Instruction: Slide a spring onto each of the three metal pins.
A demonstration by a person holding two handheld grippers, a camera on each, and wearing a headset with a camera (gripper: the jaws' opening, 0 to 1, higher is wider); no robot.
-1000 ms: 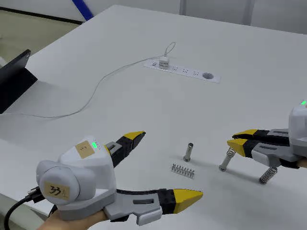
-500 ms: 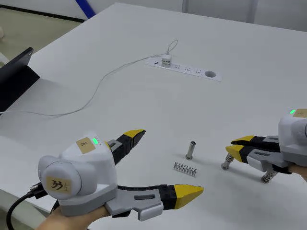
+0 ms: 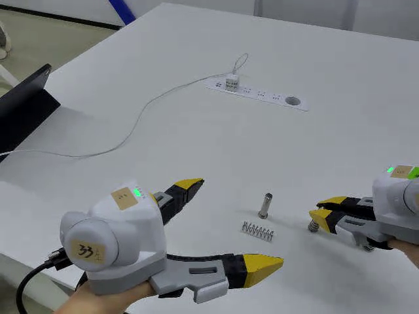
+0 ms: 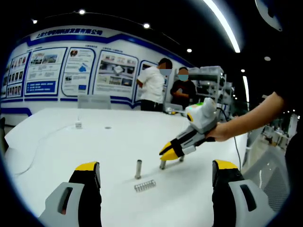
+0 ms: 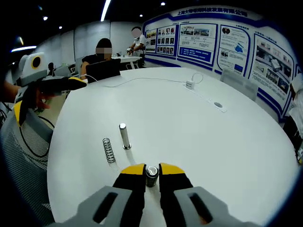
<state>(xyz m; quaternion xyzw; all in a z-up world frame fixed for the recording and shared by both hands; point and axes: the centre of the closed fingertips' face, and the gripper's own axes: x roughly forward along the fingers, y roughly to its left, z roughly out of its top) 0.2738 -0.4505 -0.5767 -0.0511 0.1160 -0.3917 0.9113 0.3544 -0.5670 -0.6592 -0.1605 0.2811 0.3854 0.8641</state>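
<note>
A: Head view. Left claw (image 3: 237, 223) is spread wide and empty over the bench (image 3: 294, 150). The loose spring (image 3: 257, 230) lies flat just beside the bare pin (image 3: 265, 205).

B: Left gripper view. Spring and bare pin sit ahead between the jaws. Right claw (image 4: 168, 152) is at a sprung pin (image 4: 162, 164).

A: Right gripper view. Right claw pinches that sprung pin's top.

B: Suggest gripping the spring near one end, standing it up, centring its bore over the pin tip and lowering it straight.

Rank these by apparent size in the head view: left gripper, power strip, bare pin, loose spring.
1. left gripper, though it is nearest the camera, which inflates it.
2. power strip
3. loose spring and bare pin look about alike, so they are not ranked.
</note>
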